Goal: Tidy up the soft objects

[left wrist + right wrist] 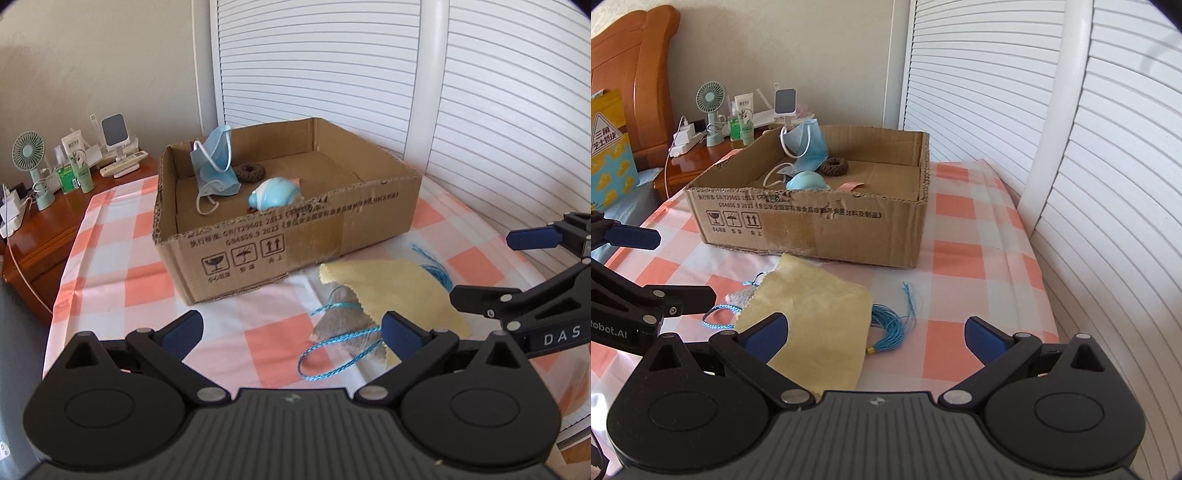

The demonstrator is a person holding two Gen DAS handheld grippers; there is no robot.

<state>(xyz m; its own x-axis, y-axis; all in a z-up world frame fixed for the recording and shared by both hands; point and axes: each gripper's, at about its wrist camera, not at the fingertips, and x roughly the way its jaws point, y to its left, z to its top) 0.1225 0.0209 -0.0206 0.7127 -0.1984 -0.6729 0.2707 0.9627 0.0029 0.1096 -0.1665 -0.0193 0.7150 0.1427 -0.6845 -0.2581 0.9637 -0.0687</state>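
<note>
Yellow cloth (812, 317) lies on the bed near its front edge, before the cardboard box (827, 229), covering a grey pouch (343, 325). Your left hand-held gripper (291, 332) and right hand-held gripper (875, 336) are both open and empty. The blue cord (332, 350) could snag your fingers and drag the pouch.
</note>
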